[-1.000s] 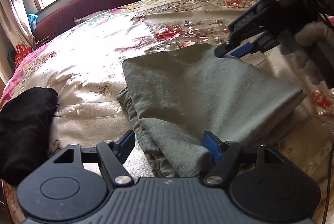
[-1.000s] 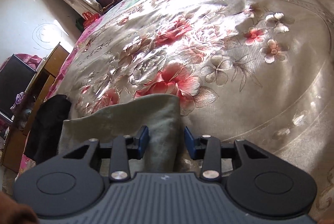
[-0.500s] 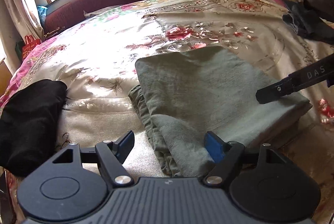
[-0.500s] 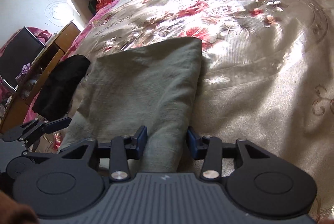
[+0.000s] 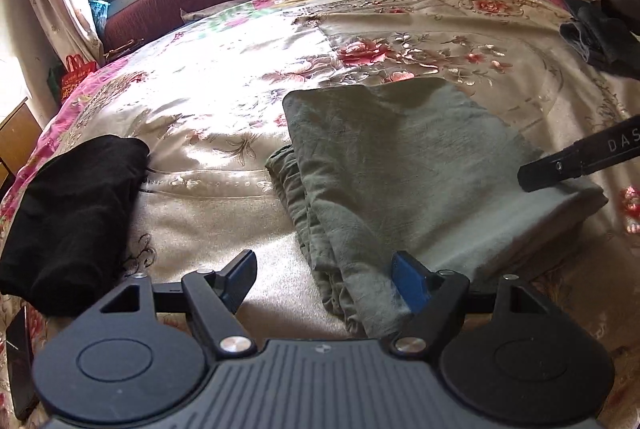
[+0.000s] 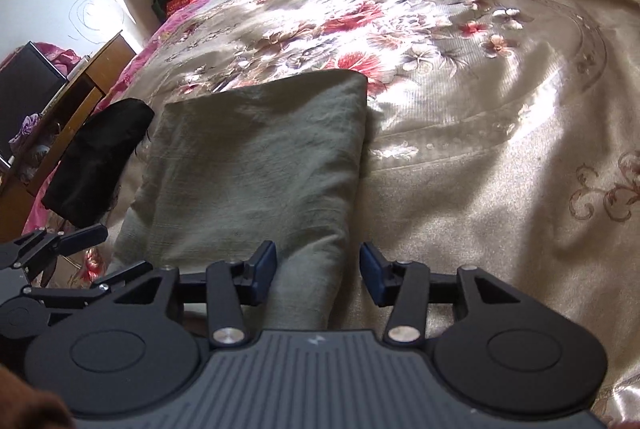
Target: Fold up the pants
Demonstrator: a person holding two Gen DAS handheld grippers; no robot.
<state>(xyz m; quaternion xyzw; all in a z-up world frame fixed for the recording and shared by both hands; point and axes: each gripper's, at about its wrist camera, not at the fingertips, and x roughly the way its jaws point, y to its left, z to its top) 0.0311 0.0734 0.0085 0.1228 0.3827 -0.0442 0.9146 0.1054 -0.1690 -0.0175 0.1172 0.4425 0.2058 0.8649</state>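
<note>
Grey-green pants (image 5: 404, 165) lie on the bed (image 5: 224, 101) at frame centre as a compact folded rectangle, so the folding looks nearly complete. Left tongs (image 5: 324, 279) gape wide over one corner, pressing nothing. Right tongs (image 6: 318, 275) are opening, cloth between them but unpinched. Perhaps only smoothing remains.

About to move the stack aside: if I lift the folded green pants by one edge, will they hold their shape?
Probably not. The pants look like soft, wrinkled cloth, so they would likely sag. The loose layers bunched along the left side may slip open. On the glossy bedspread, a push may slide them.
</note>
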